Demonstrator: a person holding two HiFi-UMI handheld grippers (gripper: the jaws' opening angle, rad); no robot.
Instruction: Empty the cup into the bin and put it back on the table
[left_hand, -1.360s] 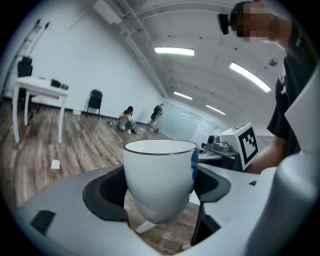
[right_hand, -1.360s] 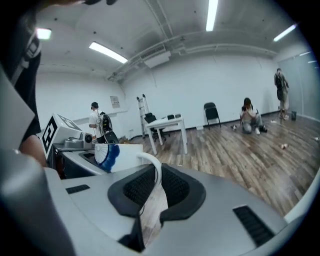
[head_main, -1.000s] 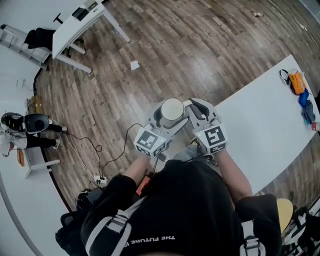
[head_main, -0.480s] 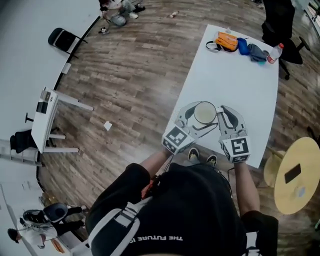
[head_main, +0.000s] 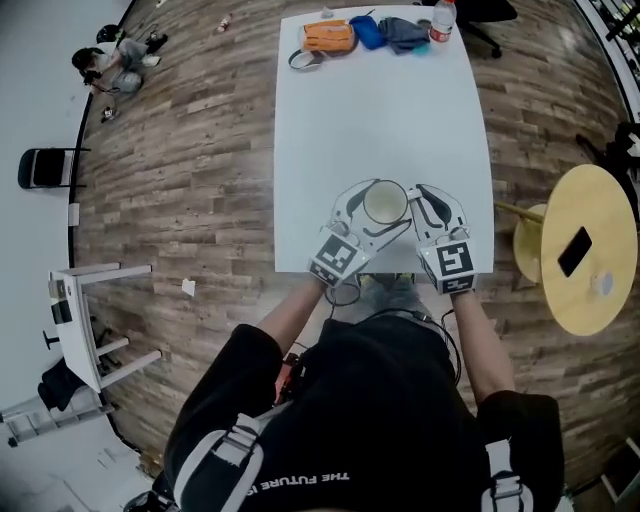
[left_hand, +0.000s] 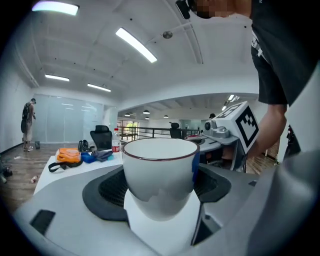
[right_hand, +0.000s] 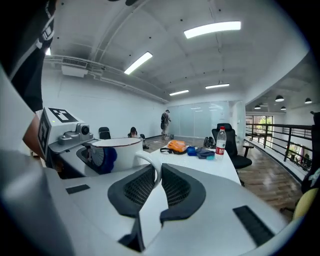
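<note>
A white cup (head_main: 384, 203) with a dark rim is held upright over the near end of the white table (head_main: 380, 110). My left gripper (head_main: 374, 197) is shut on the cup's body, one pad on each side. In the left gripper view the cup (left_hand: 159, 170) fills the space between the dark pads (left_hand: 107, 192). My right gripper (head_main: 424, 200) is shut on the cup's handle (right_hand: 150, 161), which sits pinched between its mesh pads (right_hand: 177, 190). The inside of the cup looks pale and bare. Whether the cup's base touches the table is hidden.
At the table's far end lie an orange bag (head_main: 328, 37), blue pouches (head_main: 385, 32) and a water bottle (head_main: 442, 14). A round yellow table (head_main: 590, 262) with a phone stands to the right. A white desk (head_main: 78, 325) and a chair (head_main: 45, 167) stand on the wooden floor to the left.
The view has swung round: the cup and both grippers were over the wooden floor beside the table and are now over the table's near end. Both grips are unchanged.
</note>
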